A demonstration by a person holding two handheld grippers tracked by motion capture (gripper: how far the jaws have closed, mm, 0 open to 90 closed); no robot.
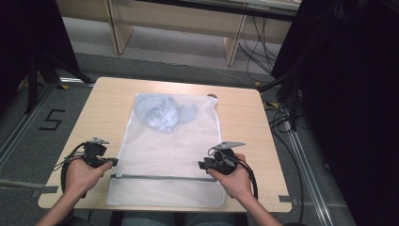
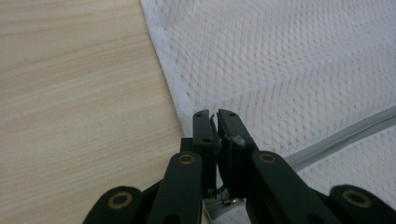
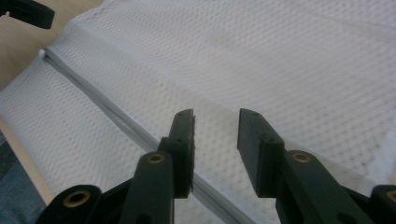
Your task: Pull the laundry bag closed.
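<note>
Nearest, both hands at the front edge of the tabletop (image 1: 94, 101), one on each side of the mesh bag (image 1: 164, 155). Left tongs (image 2: 215, 116) narrowed to a sliver at the bag's left edge, just above the grey zipper (image 1: 162, 177); a bit of white between the pads, though whether mesh is pinched cannot be told. Right tongs (image 3: 215, 122) spread wide over the mesh, holding nothing, zipper running past. Farther back, bluish clothes (image 1: 162, 113) bunched inside the bag's far end.

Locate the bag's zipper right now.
High view: the zipper runs across the near end of the mesh bag, between the left tongs and right tongs.
</note>
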